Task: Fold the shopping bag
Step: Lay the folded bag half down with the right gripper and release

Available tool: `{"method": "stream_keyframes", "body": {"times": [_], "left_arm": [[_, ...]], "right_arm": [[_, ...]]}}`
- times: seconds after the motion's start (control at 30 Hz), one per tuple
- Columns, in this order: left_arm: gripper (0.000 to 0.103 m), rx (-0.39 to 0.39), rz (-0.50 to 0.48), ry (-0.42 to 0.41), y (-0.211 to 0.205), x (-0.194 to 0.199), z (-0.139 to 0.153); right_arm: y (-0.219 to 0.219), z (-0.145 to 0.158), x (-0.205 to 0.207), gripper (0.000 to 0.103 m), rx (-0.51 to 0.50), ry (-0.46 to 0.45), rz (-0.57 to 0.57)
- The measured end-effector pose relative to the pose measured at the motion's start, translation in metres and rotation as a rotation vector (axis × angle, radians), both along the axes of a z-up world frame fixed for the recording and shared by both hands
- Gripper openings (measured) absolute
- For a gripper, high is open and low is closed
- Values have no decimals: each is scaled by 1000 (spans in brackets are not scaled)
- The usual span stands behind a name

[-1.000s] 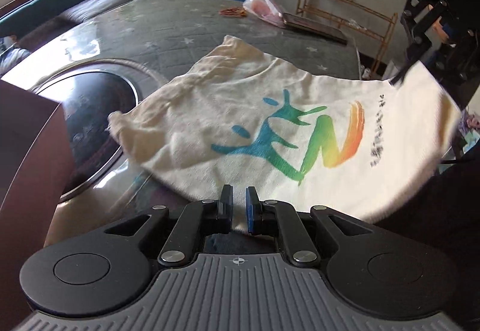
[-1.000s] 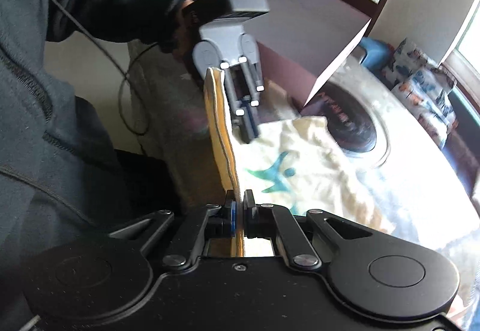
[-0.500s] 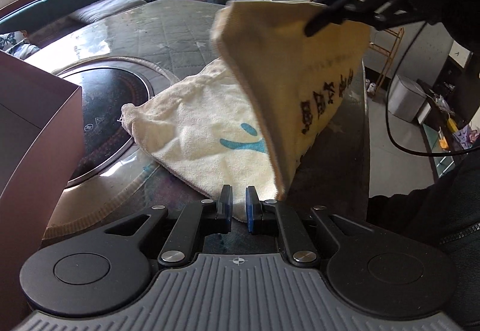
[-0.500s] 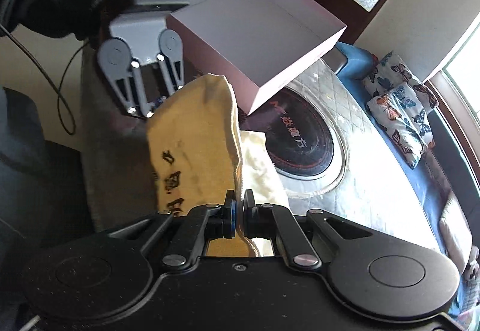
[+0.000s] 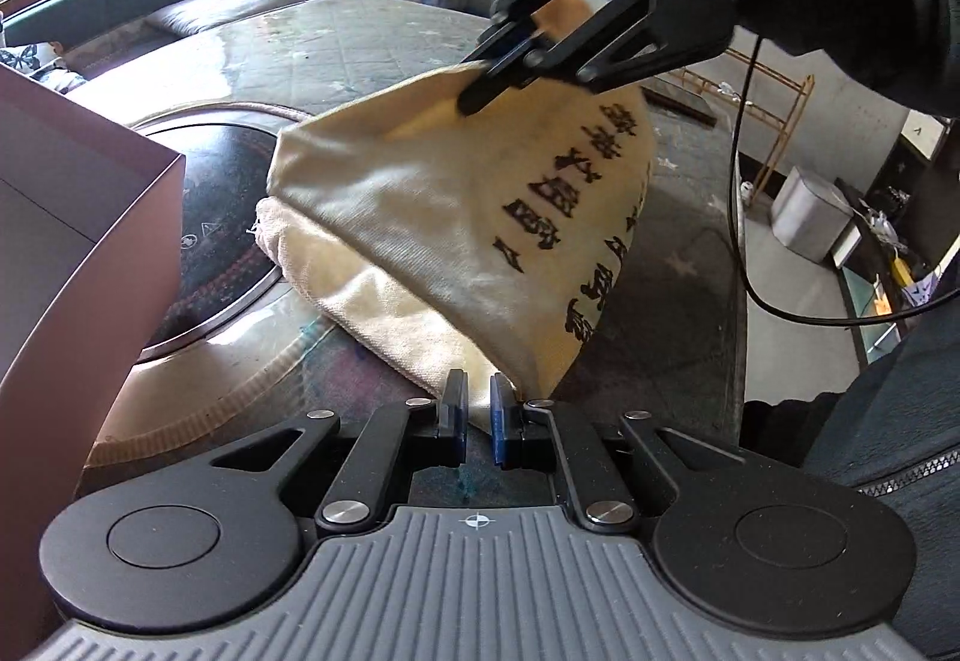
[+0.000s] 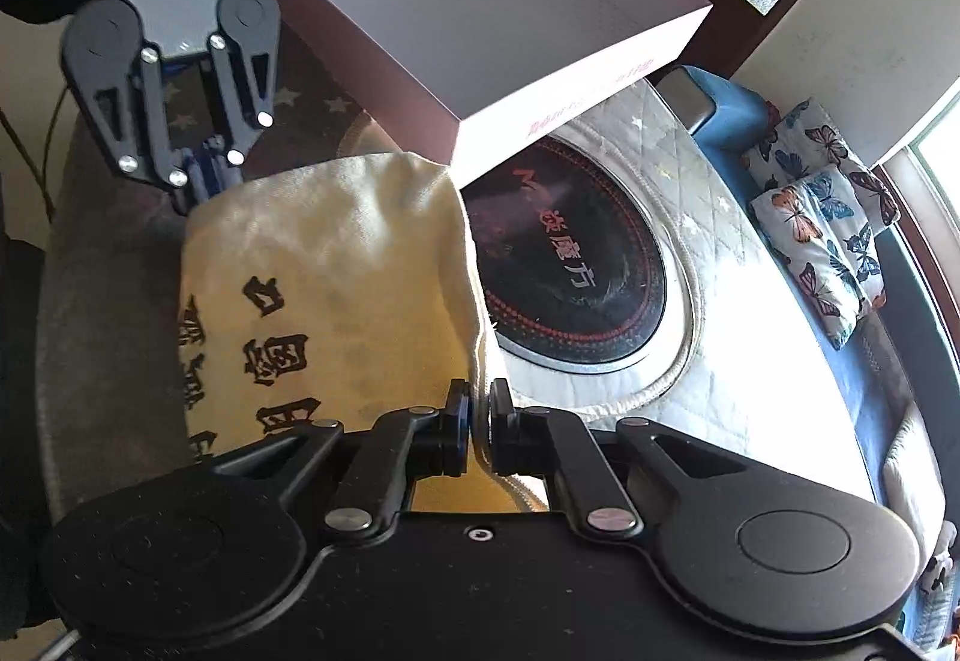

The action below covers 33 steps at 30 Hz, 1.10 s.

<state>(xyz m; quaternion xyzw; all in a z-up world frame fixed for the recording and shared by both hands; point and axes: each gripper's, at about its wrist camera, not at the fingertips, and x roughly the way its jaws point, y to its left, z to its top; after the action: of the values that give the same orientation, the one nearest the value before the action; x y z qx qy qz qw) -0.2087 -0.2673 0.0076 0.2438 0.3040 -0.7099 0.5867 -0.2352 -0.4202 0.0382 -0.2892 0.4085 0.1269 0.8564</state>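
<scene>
The cream cloth shopping bag (image 5: 432, 217) lies on the table, its one half lifted and folded over so the side with black characters faces up (image 6: 336, 265). My left gripper (image 5: 478, 412) is shut on the bag's near corner, low at the table; in the right wrist view the left gripper (image 6: 201, 175) sits at the bag's far corner. My right gripper (image 6: 478, 415) pinches the bag's edge between its pads, and its jaws are opening. Seen from the left wrist, the right gripper (image 5: 480, 85) holds that edge up above the bag.
An open pink-white box (image 6: 480, 31) stands close beside the bag, seen as a wall (image 5: 72, 217) at the left. A round black disc (image 6: 576, 265) is set in the quilted table. A dark sleeve (image 5: 870, 1) and a cable (image 5: 735, 217) are at the right. Butterfly cushions (image 6: 828, 217) lie beyond.
The right gripper has carried its edge of the bag up and across toward the box, folding the bag so the coloured print is covered. The left gripper has kept still.
</scene>
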Motion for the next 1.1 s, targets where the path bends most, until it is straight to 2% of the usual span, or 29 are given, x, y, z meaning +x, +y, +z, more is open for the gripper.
{"method": "stream_keyframes", "body": {"times": [0.17,0.33,0.57,0.7,0.87,1.0,1.1], "left_arm": [[8,-6,26,3,2,0,0],[9,-9,76,0,7,3,3],[10,-33,123,-10,12,0,10],[10,-71,129,-38,17,-2,27],[15,-124,120,-62,19,-3,45],[16,-151,132,-40,13,-3,53],[16,-149,106,-53,-3,-13,51]], "right_arm": [[-7,-15,11,15,15,-4,-22],[-16,-28,18,18,41,-3,-112],[-30,-24,11,27,131,-47,-242],[-40,-12,0,35,186,-93,-296],[-48,3,-25,36,229,-156,-364],[-46,1,-41,35,263,-158,-411],[-50,-5,-44,35,314,-165,-473]]}}
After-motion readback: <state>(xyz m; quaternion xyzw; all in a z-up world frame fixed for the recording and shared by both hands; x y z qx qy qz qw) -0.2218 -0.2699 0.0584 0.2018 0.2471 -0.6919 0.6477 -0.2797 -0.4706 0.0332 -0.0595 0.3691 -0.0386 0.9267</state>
